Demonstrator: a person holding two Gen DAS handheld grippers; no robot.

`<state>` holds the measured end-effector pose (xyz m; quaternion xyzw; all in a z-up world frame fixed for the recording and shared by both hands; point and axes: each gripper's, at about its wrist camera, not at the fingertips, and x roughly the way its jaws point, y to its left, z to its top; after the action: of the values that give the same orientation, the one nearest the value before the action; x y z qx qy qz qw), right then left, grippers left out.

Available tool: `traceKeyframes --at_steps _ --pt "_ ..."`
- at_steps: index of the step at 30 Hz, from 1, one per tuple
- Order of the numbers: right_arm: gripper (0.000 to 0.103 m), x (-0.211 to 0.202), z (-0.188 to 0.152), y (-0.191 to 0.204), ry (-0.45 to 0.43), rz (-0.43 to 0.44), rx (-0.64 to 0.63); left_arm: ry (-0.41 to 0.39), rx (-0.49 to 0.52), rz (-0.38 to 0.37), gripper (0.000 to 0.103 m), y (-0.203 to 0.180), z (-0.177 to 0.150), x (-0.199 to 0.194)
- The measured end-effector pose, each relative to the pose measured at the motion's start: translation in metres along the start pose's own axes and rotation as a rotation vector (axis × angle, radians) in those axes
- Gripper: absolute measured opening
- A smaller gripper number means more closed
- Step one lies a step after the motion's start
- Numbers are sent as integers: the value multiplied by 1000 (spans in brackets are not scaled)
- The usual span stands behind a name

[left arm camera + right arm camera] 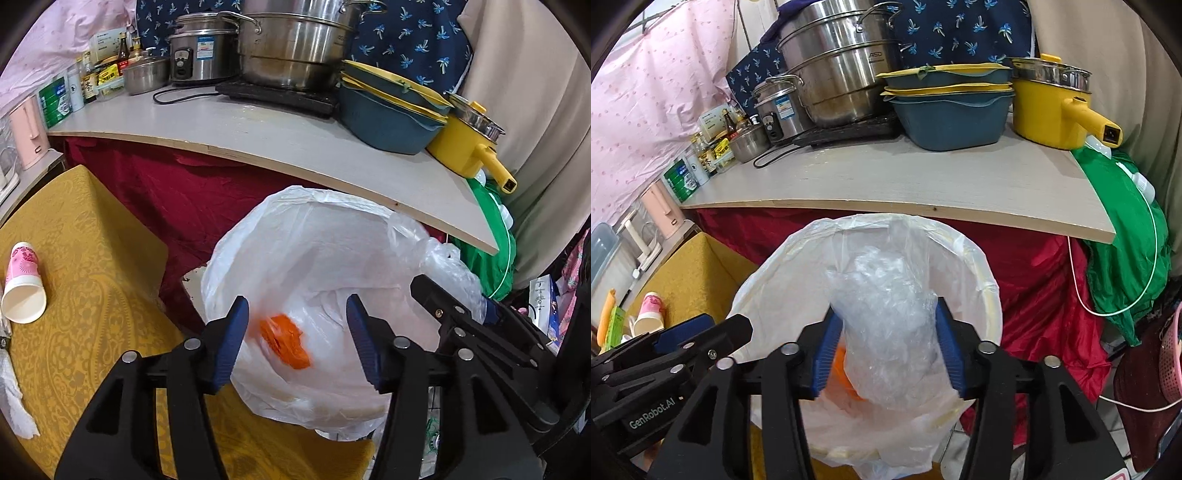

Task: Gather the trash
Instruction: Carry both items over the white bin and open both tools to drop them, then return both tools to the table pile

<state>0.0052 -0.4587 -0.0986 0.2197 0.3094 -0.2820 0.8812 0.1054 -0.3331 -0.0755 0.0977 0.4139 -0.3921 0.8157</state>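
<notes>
Two grippers over the lined trash bin (990, 295), mid-drop! Left gripper (297, 341) hangs with jaws spread and empty, an orange scrap (284, 341) blurred in the bin beyond them. Right gripper (888, 350) pinches a crumpled clear plastic bag (886, 325) directly above the opening. Judged next: part those jaws. A paper cup (23, 284) waits far left.

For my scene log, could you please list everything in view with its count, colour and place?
Bin liner: one, white, below shelf edge.
Orange piece: one, blurred, inside the liner.
Crumpled plastic: one, clear, between right gripper's fingers.
Paper cup: one, pink-white, on its side on yellow cloth.
Steamer pot: one, steel, on shelf.
Basins: stacked, blue-yellow, on shelf.
Yellow pot: one, shelf's right end.
Left gripper: open, over liner.
Right gripper: shut on plastic.
</notes>
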Motion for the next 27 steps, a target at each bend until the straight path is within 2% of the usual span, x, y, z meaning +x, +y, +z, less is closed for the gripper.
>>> traceKeyframes --at_steps 2,3,9,17,21,24,27 --pt "56 1 0 3 -4 0 -2 -6 -9 7 63 5 0 -1" --pt "57 1 1 3 -6 2 -3 -13 -11 13 65 6 0 -2" --pt "62 1 5 -9 -26 -36 19 -52 22 57 65 7 -2 -13" --pt "62 37 -10 -41 45 -135 47 -79 -15 145 65 31 -16 -31" --pt "60 66 -22 -44 127 -96 52 -90 -28 194 65 43 -22 -38" --pt "60 73 -29 -32 125 -125 12 -96 -46 215 65 53 -25 -43" --pt "60 78 -31 -25 138 -82 14 -101 -55 228 65 58 -26 -47"
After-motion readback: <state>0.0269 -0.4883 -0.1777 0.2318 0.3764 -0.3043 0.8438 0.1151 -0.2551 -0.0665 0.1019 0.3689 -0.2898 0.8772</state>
